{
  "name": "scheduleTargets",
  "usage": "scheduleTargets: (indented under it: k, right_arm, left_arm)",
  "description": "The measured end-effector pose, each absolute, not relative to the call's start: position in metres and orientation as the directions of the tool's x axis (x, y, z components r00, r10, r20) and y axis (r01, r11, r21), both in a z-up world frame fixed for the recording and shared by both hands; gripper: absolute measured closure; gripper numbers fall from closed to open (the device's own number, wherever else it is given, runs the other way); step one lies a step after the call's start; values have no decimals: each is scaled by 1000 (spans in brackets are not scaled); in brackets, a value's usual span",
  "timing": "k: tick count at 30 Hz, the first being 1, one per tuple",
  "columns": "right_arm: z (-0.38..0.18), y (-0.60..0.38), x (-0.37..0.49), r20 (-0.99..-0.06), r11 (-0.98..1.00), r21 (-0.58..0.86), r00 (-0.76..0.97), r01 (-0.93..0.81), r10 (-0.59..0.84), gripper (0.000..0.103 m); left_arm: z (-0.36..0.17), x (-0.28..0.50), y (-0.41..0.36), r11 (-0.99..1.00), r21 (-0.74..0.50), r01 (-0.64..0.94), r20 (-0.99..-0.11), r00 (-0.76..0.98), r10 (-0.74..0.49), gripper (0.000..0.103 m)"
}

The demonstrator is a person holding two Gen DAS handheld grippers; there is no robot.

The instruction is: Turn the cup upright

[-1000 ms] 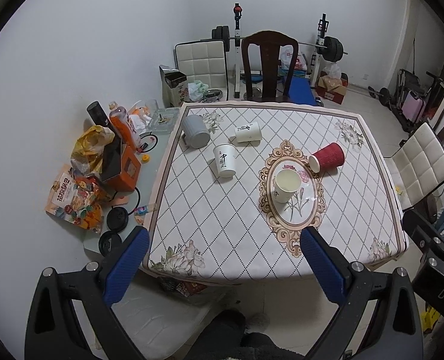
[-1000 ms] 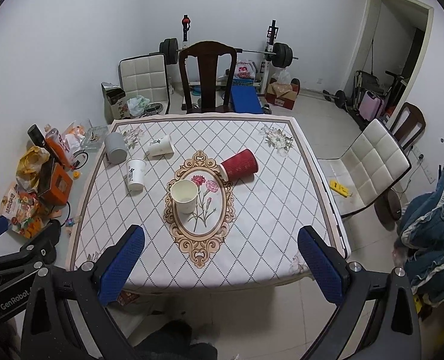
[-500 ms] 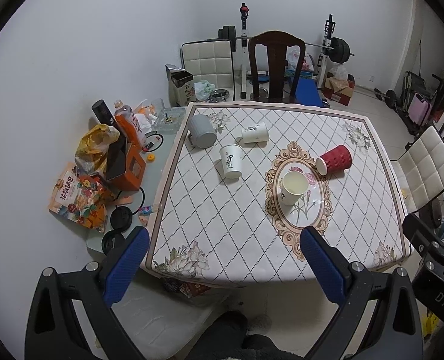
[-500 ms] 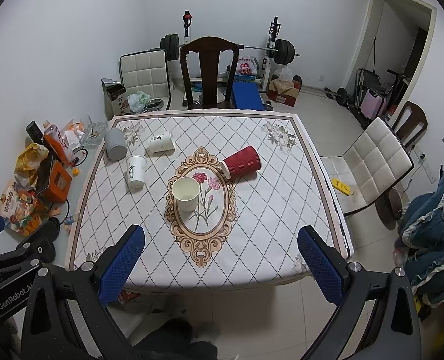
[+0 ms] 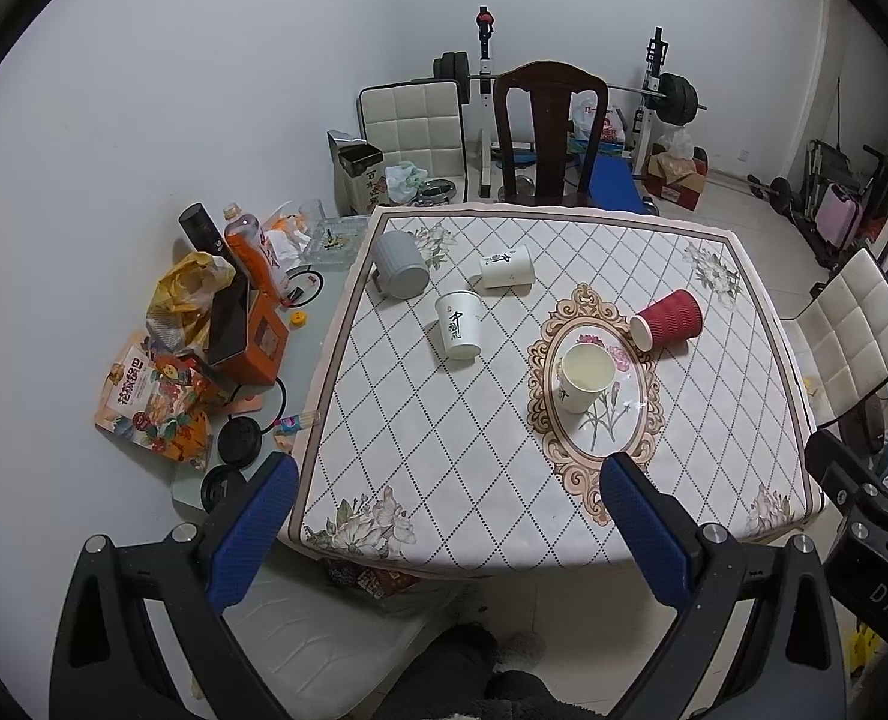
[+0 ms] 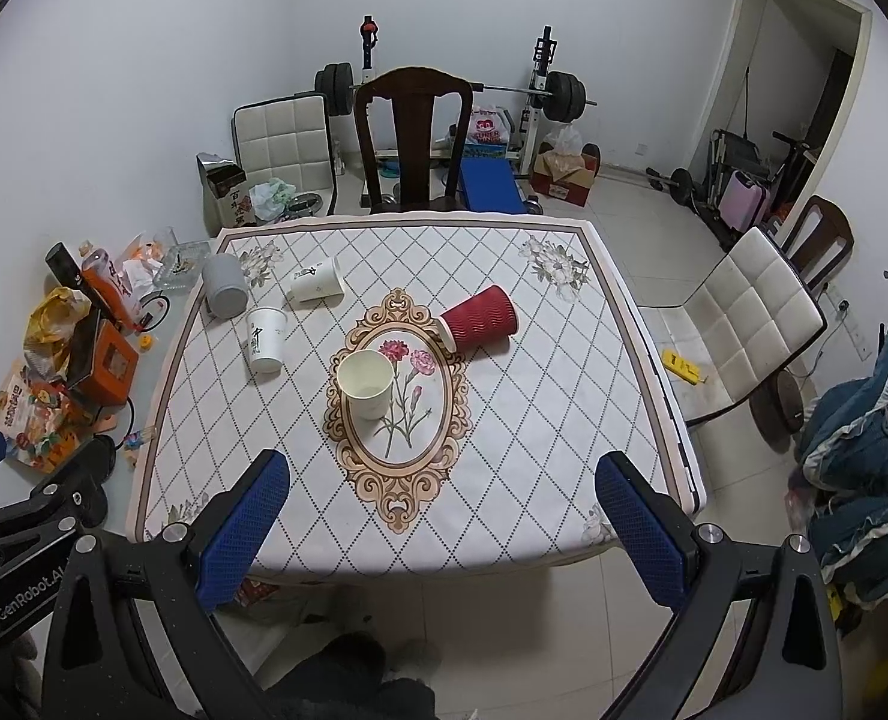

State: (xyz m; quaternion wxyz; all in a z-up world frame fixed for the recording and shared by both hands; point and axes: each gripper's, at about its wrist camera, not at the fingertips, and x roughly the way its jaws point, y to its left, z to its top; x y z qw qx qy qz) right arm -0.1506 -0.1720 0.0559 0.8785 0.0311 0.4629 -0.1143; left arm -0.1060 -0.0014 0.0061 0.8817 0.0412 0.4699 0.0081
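Red ribbed cup (image 6: 479, 318) lies on its side on the surface (image 6: 540, 420), well beyond both grippers' wide-apart, empty jaws.

White walls, tiled floor (image 6: 642, 228), dark wooden chair (image 6: 414, 138), barbell rack (image 6: 450, 90) behind.

Three white paper cups (image 6: 366, 383), one red cup (image 6: 479, 318), one grey cup (image 6: 223, 285), one table (image 6: 540, 420)

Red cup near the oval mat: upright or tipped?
Tipped. The red cup lies on its side on the table, its white-rimmed mouth facing the oval mat.
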Motion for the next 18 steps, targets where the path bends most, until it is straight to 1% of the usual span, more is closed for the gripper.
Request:
scheduleTargets:
  k: [18]
  right_arm:
    - [55,-174,-148,-824,971,-50,540,233,-172,0]
  left_arm:
    - [7,-100,-1,996,81,22,-830,555,56,0]
